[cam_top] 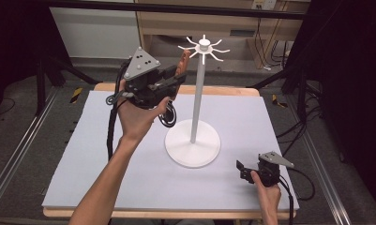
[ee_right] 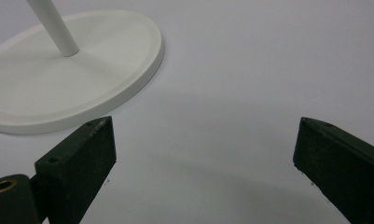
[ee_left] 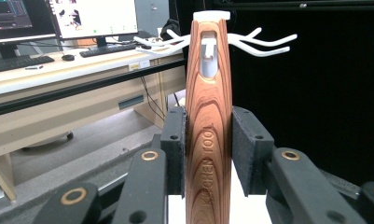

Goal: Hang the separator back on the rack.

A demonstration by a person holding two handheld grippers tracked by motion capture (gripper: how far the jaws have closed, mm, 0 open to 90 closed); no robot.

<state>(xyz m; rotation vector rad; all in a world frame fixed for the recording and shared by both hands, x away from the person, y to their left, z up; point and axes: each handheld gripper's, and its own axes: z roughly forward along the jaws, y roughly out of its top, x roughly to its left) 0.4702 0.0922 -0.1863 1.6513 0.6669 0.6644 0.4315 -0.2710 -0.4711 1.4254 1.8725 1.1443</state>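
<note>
The left gripper (ee_left: pixel 208 154) pinches the wooden handle (ee_left: pixel 208 140) of a kitchen tool between its jaws; the handle's long axis points up, and its hanging slot (ee_left: pixel 208 58) sits just in front of the white hooks (ee_left: pixel 264 44) at the top of the utensil stand (cam_top: pixel 195 93). I judge the next move must bring that slot over one hook. The right gripper (ee_right: pixel 203 154), jaws spread and holding nothing, rests low over the grey mat (ee_right: pixel 250 70) near the stand's round base (ee_right: pixel 82 84), well apart from the tool.

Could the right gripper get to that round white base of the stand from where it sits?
Probably yes: the right gripper is open, and bare table lies between it and the round white base.
</note>
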